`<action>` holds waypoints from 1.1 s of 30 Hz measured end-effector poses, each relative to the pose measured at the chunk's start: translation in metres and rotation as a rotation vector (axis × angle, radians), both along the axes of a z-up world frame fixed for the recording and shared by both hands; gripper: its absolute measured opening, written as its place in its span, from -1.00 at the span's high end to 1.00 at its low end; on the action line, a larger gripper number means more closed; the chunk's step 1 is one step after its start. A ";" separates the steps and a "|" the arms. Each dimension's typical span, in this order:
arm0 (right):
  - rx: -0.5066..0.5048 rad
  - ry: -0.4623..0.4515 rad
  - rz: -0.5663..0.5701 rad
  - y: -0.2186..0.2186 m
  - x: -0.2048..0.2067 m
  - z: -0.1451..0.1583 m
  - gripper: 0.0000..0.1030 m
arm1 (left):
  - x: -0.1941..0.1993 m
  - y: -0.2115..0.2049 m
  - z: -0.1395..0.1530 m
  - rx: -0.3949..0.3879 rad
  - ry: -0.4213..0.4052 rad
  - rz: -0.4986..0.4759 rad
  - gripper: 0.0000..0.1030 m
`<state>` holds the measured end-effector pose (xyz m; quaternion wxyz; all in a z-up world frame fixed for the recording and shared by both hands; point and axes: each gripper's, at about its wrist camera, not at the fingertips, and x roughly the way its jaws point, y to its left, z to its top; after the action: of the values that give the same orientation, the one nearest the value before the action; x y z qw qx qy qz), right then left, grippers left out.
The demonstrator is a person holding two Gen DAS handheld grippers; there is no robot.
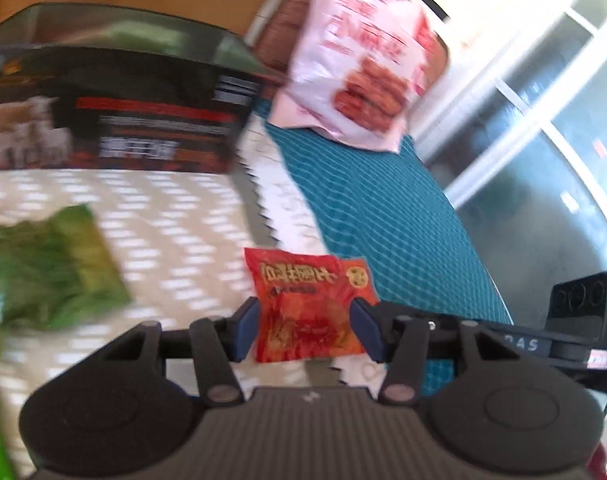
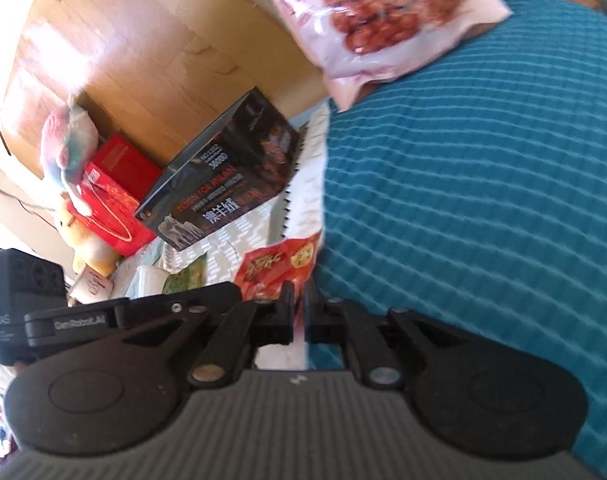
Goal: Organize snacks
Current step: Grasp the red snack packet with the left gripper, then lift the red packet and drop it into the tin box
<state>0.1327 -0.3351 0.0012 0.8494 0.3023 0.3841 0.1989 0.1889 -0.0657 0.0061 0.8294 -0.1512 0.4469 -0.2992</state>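
A small red snack packet (image 1: 307,304) sits upright between the blue pads (image 1: 245,328) of my left gripper (image 1: 305,326), which is shut on its sides. In the right wrist view the same red packet (image 2: 279,266) lies just ahead of my right gripper (image 2: 301,312). Those jaws are pressed together with a thin sliver of the packet's edge between them. The right gripper's body (image 1: 583,300) shows at the right of the left wrist view. A pink bag of fried snacks (image 1: 363,60) (image 2: 375,12) rests farther off on the teal cloth (image 1: 383,208) (image 2: 463,180).
A dark printed box (image 1: 115,112) (image 2: 223,184) stands on the pale patterned cloth (image 1: 175,220) beside the teal one. A green packet (image 1: 51,268) lies at the left. A red gift bag (image 2: 115,200) and a plush toy (image 2: 67,148) stand by the wooden wall.
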 end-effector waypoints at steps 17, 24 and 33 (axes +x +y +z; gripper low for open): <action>0.197 -0.071 0.076 0.020 0.022 0.003 0.86 | -0.003 0.029 0.015 -0.142 0.022 0.064 0.35; 0.208 -0.191 0.194 0.065 0.077 0.047 0.86 | 0.022 0.081 0.073 -0.147 -0.149 0.172 0.34; 0.073 -0.188 0.297 0.158 0.179 0.043 0.82 | 0.101 0.128 0.072 0.047 -0.166 0.363 0.25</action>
<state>0.3122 -0.1772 0.0438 0.8313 0.2529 0.3358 0.3635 0.2897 0.0621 0.0784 0.9070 -0.1849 0.3492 -0.1456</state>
